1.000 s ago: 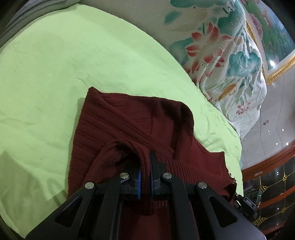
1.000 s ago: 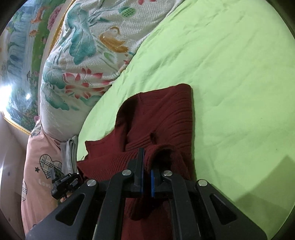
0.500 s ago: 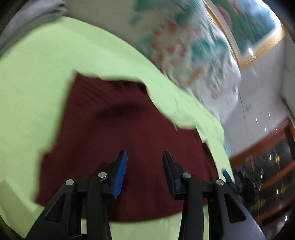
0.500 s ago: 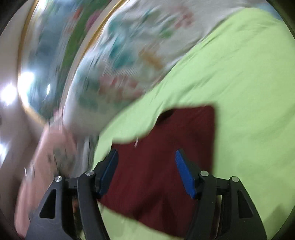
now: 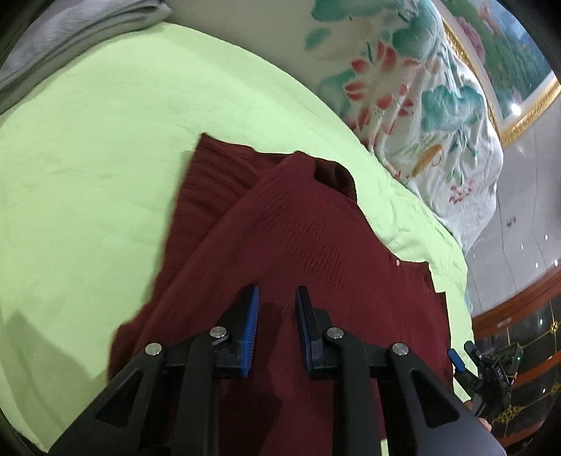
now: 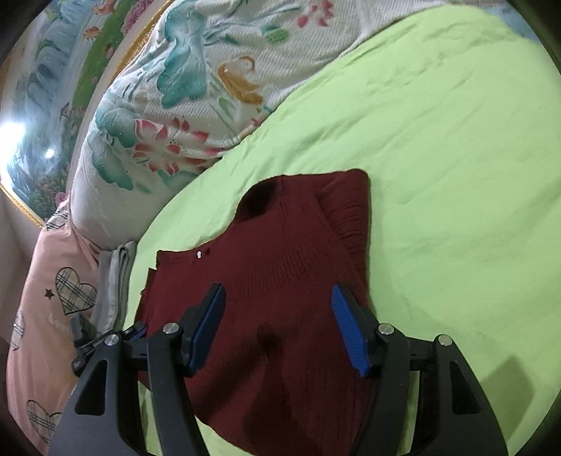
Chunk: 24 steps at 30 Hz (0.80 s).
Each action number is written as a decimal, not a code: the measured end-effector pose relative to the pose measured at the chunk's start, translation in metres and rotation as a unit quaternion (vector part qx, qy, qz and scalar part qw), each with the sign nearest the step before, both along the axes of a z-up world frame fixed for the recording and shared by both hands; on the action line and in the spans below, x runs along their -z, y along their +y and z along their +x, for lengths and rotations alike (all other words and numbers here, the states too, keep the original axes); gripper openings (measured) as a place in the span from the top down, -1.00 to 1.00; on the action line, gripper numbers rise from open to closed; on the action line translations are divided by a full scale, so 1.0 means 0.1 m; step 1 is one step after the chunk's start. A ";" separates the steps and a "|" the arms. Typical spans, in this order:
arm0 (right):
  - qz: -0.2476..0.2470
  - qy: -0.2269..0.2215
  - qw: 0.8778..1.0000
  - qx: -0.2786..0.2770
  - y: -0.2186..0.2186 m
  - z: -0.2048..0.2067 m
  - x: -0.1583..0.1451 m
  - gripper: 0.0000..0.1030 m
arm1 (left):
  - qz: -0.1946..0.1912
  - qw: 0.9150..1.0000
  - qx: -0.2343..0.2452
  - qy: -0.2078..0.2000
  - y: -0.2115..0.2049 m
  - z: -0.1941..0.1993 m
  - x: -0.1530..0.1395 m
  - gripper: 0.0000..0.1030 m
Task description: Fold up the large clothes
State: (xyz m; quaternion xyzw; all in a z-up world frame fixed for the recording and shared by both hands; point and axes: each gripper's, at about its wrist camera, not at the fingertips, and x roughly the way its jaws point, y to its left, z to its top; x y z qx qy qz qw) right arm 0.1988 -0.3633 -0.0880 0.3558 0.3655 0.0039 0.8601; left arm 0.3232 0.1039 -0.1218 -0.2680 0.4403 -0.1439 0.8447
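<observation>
Left wrist view: dark red knit sweater (image 5: 280, 245) lies folded on the green bedsheet (image 5: 87, 175), ribbed panel along its far left edge, finer knit across the top layer. Neck opening shows as a dark hollow at the far edge. A small pale speck sits on the fabric near the right edge; I cannot tell what it is.

Handling, my estimate: soft, limp, moderately heavy for cloth, not slippery; the knit will stretch and sag if I lift from a single point. Best hold looks like pinching through all layers at a folded edge or corner, one gripper per side.

Left gripper (image 5: 277, 315) hovers over the near part of the sweater, jaws parted narrowly, nothing between them. Right gripper (image 6: 277, 315) jaws spread wide, likewise empty, above the same garment (image 6: 280, 263).

Outward: sheet is smooth cotton-like, lightly creased. Beyond it, a floral textured quilt (image 6: 182, 87), a pink heart-print pillow (image 6: 45, 298), folded grey cloth (image 5: 70, 31).
</observation>
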 end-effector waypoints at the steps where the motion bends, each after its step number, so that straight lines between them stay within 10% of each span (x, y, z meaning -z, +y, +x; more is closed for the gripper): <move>1: 0.000 -0.006 1.000 -0.001 0.05 -0.05 -0.04 -0.23 | -0.007 1.000 -0.004 -0.001 0.05 -0.08 -0.01 0.43; 15: 0.048 -0.030 0.997 -0.051 0.72 -0.62 -0.05 -0.24 | -0.046 0.997 -0.055 0.022 0.08 -1.27 0.18 -0.10; 24: 0.061 -0.031 0.996 -0.065 0.85 -0.66 -0.07 -0.24 | -0.091 0.992 -0.077 0.033 0.16 -1.21 0.32 -0.17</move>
